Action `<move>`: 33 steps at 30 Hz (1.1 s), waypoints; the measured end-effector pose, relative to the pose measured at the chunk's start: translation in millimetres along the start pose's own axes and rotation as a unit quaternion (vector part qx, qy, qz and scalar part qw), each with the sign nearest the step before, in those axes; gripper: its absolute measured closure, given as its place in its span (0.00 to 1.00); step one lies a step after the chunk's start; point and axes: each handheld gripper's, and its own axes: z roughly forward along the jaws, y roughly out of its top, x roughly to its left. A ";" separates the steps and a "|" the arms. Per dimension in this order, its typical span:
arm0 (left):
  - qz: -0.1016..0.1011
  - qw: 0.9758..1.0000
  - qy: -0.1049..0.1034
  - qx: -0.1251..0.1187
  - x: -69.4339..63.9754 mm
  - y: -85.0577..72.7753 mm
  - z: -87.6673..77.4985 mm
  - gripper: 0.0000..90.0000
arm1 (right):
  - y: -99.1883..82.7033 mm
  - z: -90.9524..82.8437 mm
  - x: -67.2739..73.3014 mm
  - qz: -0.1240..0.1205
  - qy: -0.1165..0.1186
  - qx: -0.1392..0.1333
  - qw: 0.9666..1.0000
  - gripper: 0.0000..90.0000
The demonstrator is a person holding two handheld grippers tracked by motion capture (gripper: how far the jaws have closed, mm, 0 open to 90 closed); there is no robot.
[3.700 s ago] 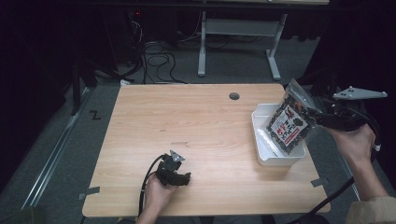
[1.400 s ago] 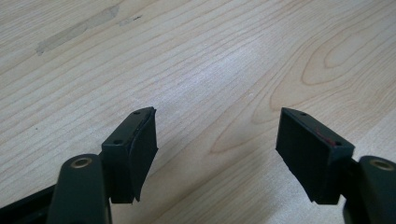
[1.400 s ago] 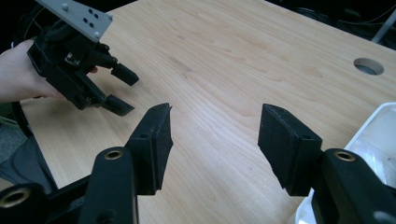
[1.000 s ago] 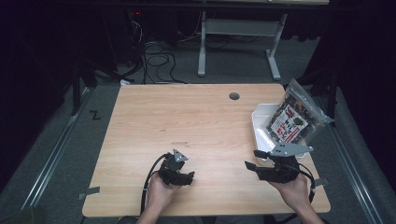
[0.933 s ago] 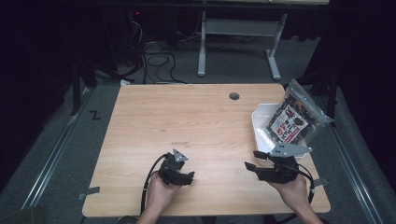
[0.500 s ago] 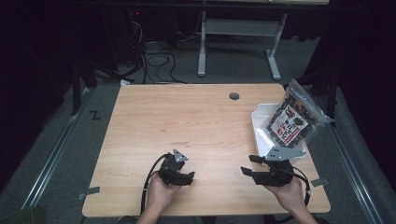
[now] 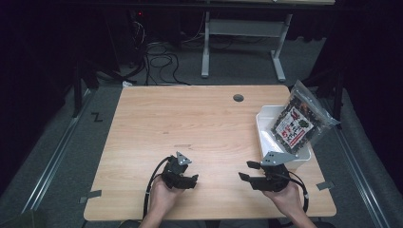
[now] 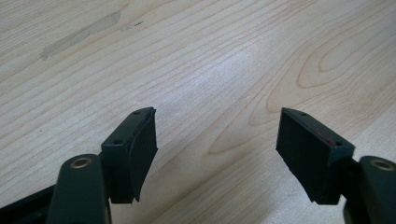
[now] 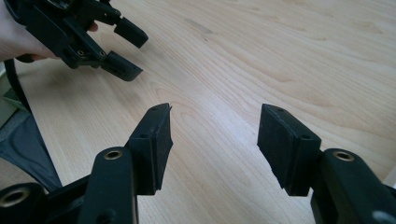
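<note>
A snack bag (image 7: 298, 119) with a dark, red and white label leans in a white bin (image 7: 264, 124) at the table's right edge. My right gripper (image 7: 246, 171) rests low near the front edge, left of the bin, open and empty, its jaws pointing left. In its own view the right gripper (image 9: 212, 123) spans bare wood. My left gripper (image 7: 192, 179) sits at the front centre-left, open, pointing right. In the left gripper view the jaws of the left gripper (image 8: 215, 128) stand wide apart over bare wood. The left gripper (image 9: 126, 46) also appears far off in the right gripper view.
The wooden table (image 7: 190, 123) has a round cable hole (image 7: 238, 98) near its back edge. Tape strips (image 7: 94, 195) mark the front corners. A desk frame (image 7: 242, 33) and cables (image 7: 161, 52) stand on the floor behind.
The right hand let go of the snack bag, which now leans in the bin, and drew back to the front edge, then shifted a little left. The left gripper stayed put.
</note>
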 end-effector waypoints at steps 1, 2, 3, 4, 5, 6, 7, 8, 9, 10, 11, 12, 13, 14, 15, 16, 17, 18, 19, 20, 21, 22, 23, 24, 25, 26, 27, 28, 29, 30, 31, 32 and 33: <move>0.000 1.000 0.000 0.000 0.0 0.0 0.0 0.33 | 0.0 0.0 0.0 0.000 0.000 0.000 1.000 0.51; 0.000 1.000 0.000 -0.001 0.0 -0.1 0.2 0.33 | -0.4 1.7 -0.1 0.000 -0.001 0.004 1.000 0.51; 0.000 1.000 0.000 0.000 0.0 0.0 0.3 0.33 | -1.3 6.2 -0.9 0.001 0.000 0.012 1.000 0.51; 0.001 1.000 0.000 0.001 0.0 0.1 0.4 0.33 | -1.3 6.2 -0.9 0.001 0.000 0.012 1.000 0.51; 0.001 1.000 0.000 0.001 -0.1 0.1 0.5 0.33 | -1.7 7.9 -1.4 0.000 0.000 0.013 1.000 0.50; 0.001 1.000 -0.001 0.001 -0.2 0.1 0.6 0.33 | -2.1 10.2 -2.1 0.000 0.000 0.019 1.000 0.50; 0.001 1.000 -0.001 0.001 -0.2 0.1 0.6 0.33 | -2.4 12.2 -2.8 0.000 0.002 0.023 1.000 0.49; 0.001 1.000 -0.001 0.001 -0.3 0.1 0.7 0.33 | -2.7 13.5 -3.3 -0.003 0.003 0.026 1.000 0.48; 0.001 1.000 -0.002 0.001 -0.4 0.2 0.7 0.33 | -3.2 15.4 -3.9 -0.008 0.003 0.026 1.000 0.48; 0.001 1.000 -0.002 0.001 -0.5 0.2 0.7 0.33 | -3.4 17.3 -3.7 -0.009 0.003 0.031 0.999 0.48; 0.001 1.000 -0.002 0.001 -0.7 0.2 0.8 0.33 | -3.7 18.7 -4.0 -0.009 0.004 0.033 0.999 0.48; 0.002 1.000 -0.002 0.001 -0.7 0.2 1.0 0.33 | -3.8 20.0 -3.8 -0.008 0.003 0.035 0.999 0.48; 0.003 1.000 -0.002 0.001 -0.9 0.2 1.0 0.33 | -3.9 21.4 -4.4 -0.011 0.003 0.035 0.999 0.48; 0.002 1.000 -0.002 0.001 -1.0 0.2 1.2 0.33 | -3.7 22.3 -4.6 -0.010 0.004 0.038 0.999 0.48; 0.002 1.000 -0.002 0.001 -1.1 0.3 1.2 0.33 | -3.7 23.6 -5.2 -0.010 0.003 0.037 0.999 0.48; 0.002 1.000 -0.002 0.001 -1.1 0.3 1.1 0.33 | -3.5 24.6 -5.8 -0.011 0.002 0.037 0.999 0.48; 0.002 1.000 -0.003 0.001 -1.1 0.3 1.0 0.33 | -3.1 26.6 -6.8 -0.008 0.000 0.040 0.999 0.48; 0.002 1.000 -0.003 0.001 -1.2 0.3 0.9 0.33 | -3.1 26.6 -6.8 -0.008 0.000 0.040 0.999 0.48; 0.002 1.000 -0.003 0.001 -1.2 0.3 0.9 0.33 | -2.9 27.7 -7.3 -0.008 -0.002 0.041 0.999 0.48; 0.003 1.000 -0.003 0.001 -1.2 0.3 0.9 0.33 | -2.8 28.9 -8.0 -0.009 -0.002 0.041 0.999 0.48; 0.003 1.000 -0.003 0.001 -1.3 0.4 0.9 0.33 | -3.0 30.5 -8.8 -0.010 -0.005 0.040 0.999 0.48; 0.003 1.000 -0.004 0.001 -1.4 0.4 1.0 0.33 | -3.0 31.8 -9.3 -0.008 -0.007 0.042 0.999 0.48; 0.003 1.000 -0.004 0.000 -1.5 0.3 1.1 0.33 | -3.4 33.3 -10.8 -0.010 -0.011 0.046 0.999 0.49; 0.003 1.000 -0.004 0.001 -1.4 0.4 0.8 0.33 | -3.4 33.3 -10.8 -0.010 -0.011 0.046 0.999 0.49; 0.003 1.000 -0.004 0.000 -1.5 0.3 0.7 0.33 | -4.1 34.3 -11.8 -0.012 -0.012 0.045 0.999 0.50; 0.004 1.000 -0.004 0.001 -1.2 0.3 0.4 0.33 | -5.1 35.5 -12.5 -0.008 -0.014 0.042 0.999 0.51; 0.004 1.000 -0.004 0.001 -1.1 0.3 0.4 0.33 | -5.9 36.3 -13.8 -0.008 -0.015 0.043 0.999 0.51; 0.003 1.000 -0.004 0.000 -1.3 0.2 0.5 0.33 | -6.7 37.5 -15.2 -0.008 -0.017 0.041 0.999 0.52; 0.002 1.000 -0.003 0.000 -1.3 0.1 0.5 0.33 | -7.2 38.0 -16.2 -0.006 -0.018 0.043 0.999 0.52; 0.004 1.000 -0.002 0.001 -1.0 0.0 0.3 0.33 | -7.9 39.1 -17.8 -0.006 -0.020 0.043 0.999 0.52; 0.004 1.000 -0.002 0.001 -1.0 0.0 0.2 0.33 | -9.4 41.7 -20.2 -0.004 -0.023 0.045 0.999 0.52; 0.003 1.000 -0.002 0.000 -0.9 -0.1 0.0 0.33 | -9.4 41.7 -20.2 -0.004 -0.023 0.045 0.999 0.52; 0.003 1.000 -0.001 0.000 -0.8 -0.3 -0.2 0.33 | -10.2 42.9 -21.7 -0.005 -0.023 0.049 0.999 0.52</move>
